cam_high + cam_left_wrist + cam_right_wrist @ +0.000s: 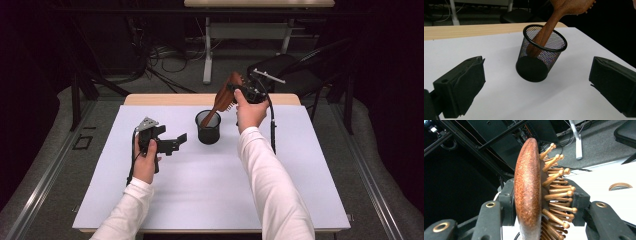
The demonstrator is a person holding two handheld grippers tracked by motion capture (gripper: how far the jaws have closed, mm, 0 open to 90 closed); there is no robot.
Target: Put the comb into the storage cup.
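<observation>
right gripper: jaws clamped on brush head, upper centre of frame | brush: tilted, handle inside mesh cup at surface centre | left gripper: jaws wide apart, holding nothing, left of cup

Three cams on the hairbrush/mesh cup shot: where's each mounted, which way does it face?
High view: above the person's side, facing forward and down on the table; both white-sleeved forearms, left gripper, right gripper.
Left gripper view: rides the left gripper, low over the table, facing the mesh cup; own fingers spread open.
Right gripper view: rides the right gripper, facing up along the hairbrush it clamps.
Shared: the high and left gripper views both show the brush handle inside the cup.
</observation>
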